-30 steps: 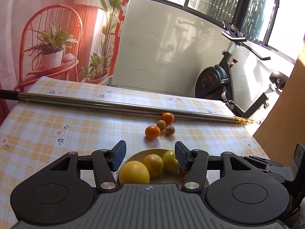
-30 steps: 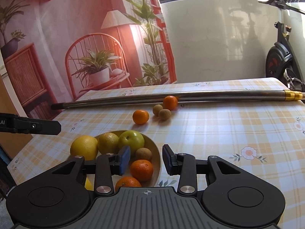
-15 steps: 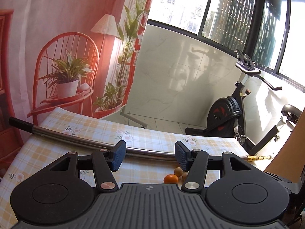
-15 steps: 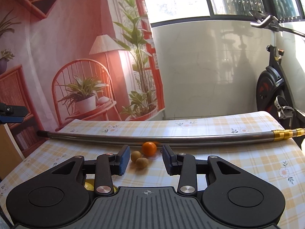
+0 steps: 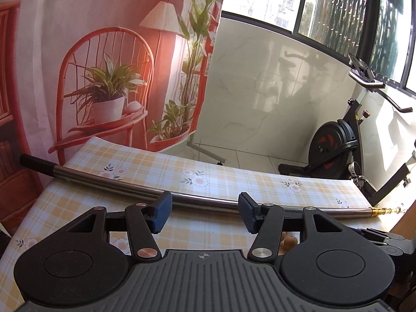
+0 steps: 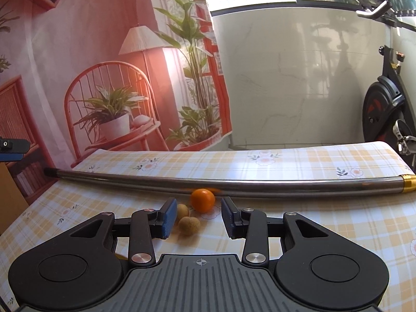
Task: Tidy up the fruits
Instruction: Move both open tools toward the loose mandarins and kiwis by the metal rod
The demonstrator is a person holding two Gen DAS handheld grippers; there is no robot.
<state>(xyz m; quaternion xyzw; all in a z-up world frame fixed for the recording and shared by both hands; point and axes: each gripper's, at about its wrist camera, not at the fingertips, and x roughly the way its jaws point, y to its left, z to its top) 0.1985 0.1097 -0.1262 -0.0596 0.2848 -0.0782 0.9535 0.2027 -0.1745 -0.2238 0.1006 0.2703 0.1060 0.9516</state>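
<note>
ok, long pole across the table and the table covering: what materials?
Pole: looks like polished metal, probably steel; mirror sheen, brass-coloured collar at one end, dull black grip at the other.
Table covering: likely wipeable vinyl or oilcloth; printed check, soft glare, curled far edge.

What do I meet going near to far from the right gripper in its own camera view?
Right gripper with open, empty jaws → near brown fruit → far brown fruit → orange → metal pole → far table edge → backdrop.
</note>
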